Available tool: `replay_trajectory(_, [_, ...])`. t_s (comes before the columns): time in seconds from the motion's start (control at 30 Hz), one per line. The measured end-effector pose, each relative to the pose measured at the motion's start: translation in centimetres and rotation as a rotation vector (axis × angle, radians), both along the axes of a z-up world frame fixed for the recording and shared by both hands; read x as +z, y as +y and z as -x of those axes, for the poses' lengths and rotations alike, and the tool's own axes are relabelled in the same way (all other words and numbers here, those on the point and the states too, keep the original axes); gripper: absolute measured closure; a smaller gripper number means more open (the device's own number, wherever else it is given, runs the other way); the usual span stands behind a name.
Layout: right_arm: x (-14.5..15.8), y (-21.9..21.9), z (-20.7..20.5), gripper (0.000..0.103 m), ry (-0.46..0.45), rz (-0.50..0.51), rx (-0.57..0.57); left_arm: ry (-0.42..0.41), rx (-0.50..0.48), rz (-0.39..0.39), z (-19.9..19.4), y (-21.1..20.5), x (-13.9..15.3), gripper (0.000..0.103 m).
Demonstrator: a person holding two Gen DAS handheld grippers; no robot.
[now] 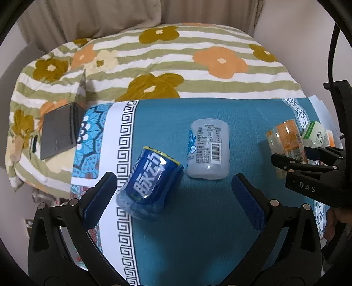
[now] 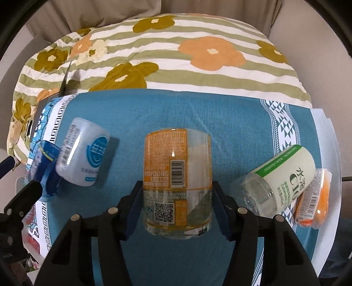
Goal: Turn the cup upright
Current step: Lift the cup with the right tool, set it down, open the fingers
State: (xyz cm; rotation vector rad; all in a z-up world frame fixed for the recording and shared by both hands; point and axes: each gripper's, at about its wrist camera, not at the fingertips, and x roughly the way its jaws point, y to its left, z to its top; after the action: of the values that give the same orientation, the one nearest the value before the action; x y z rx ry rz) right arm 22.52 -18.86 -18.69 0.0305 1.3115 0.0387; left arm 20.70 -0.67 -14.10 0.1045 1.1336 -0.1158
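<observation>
open teal cloth [image 2: 176, 114] behind orange-label cup [image 2: 177, 176], white cup [image 2: 82, 154] left, green-label cup [image 2: 283, 178] crowding right

Floral striped quilt [image 1: 167, 63], teal tablecloth [image 2: 198, 110], beige curtain [image 1: 88, 17] behind

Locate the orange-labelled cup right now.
In the right wrist view the orange-labelled cup sits centre frame on the blue cloth, between the right gripper fingers, with the white cup to its left.
</observation>
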Motion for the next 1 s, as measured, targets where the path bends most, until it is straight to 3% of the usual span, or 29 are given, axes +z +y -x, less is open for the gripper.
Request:
replay_trajectory(0.4, [2.2, 1.1, 5.2, 0.048, -0.041, -0.046, -0.034, -0.034, 0.035, 0.001, 6.1, 2.6, 1.0, 0.000])
replay_trajectory(0.77, [-0.6, 2.4, 11.5, 0.048, 0.022, -0.073, -0.051, 0.018, 0.046, 0.003, 12.3, 4.1, -1.7, 0.000])
replay_trajectory(1.0, [-1.6, 2.6, 12.8, 0.048, 0.026, -0.078, -0.056, 0.024, 0.056, -0.024, 13.2, 4.8, -3.0, 0.000])
